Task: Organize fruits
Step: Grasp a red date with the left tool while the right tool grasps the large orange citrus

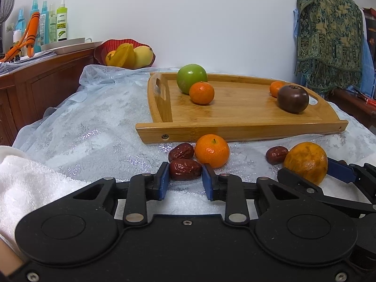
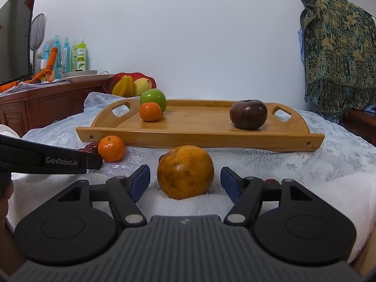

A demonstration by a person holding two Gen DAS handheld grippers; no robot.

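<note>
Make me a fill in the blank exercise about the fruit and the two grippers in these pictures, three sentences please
1. The left gripper is shut on a ____.
2. The big orange sits between the open right gripper fingers, not yet ____.
3. On the wooden tray, the green apple touches a small ____.

Missing words: red date; gripped; tangerine

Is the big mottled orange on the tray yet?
No. The big orange sits on the cloth before the tray, between the right gripper's open jaws.
</note>
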